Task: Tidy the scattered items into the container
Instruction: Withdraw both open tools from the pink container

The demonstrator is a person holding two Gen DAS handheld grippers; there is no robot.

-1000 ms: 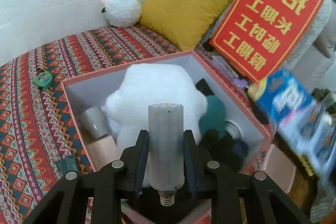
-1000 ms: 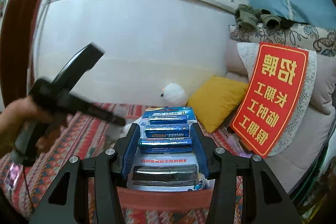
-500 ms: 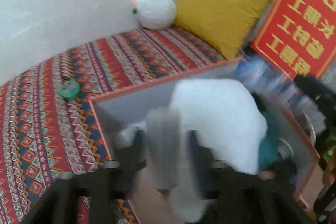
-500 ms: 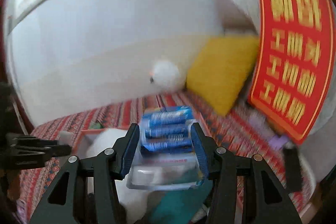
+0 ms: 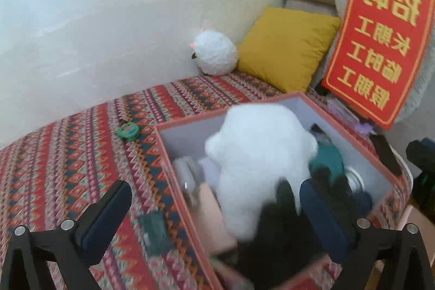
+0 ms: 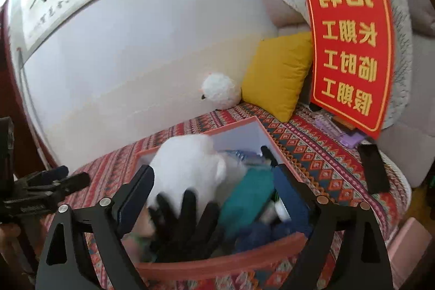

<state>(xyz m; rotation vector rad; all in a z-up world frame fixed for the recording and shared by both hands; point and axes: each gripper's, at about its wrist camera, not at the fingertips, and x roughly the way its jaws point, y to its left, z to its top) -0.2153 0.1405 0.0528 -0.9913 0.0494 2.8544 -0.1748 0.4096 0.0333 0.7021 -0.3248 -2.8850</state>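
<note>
I have both grippers over the pink box point(image 5: 342, 113), which sits on the patterned red cloth point(image 5: 68, 167). My left gripper point(image 5: 214, 204) has its jaws spread wide with nothing between them; one finger hangs over the cloth to the left of the box wall, the other over the box interior. My right gripper point(image 6: 214, 192) is likewise spread wide and holds nothing, both fingers above the box contents.

Inside the box a big white plush point(image 5: 261, 154) takes up the middle. A black glove point(image 6: 185, 224) lies at the near side, a teal item point(image 6: 247, 197) sits to the right of the plush, and a blue battery pack point(image 6: 242, 155) shows behind it near the far wall, partly hidden. In the left wrist view a grey cylinder point(image 5: 187, 175) lies blurred at the left end of the box.

Outside the box, a small green object point(image 5: 127, 131) rests on the cloth beyond its left corner, and a dark green flat piece point(image 5: 155, 231) lies just beside the left wall. A black phone-like slab point(image 6: 373, 167) lies on the cloth to the right. At the back are a white ball plush point(image 5: 214, 56), a yellow cushion point(image 5: 285, 48) and a red sign point(image 5: 380, 40)
</note>
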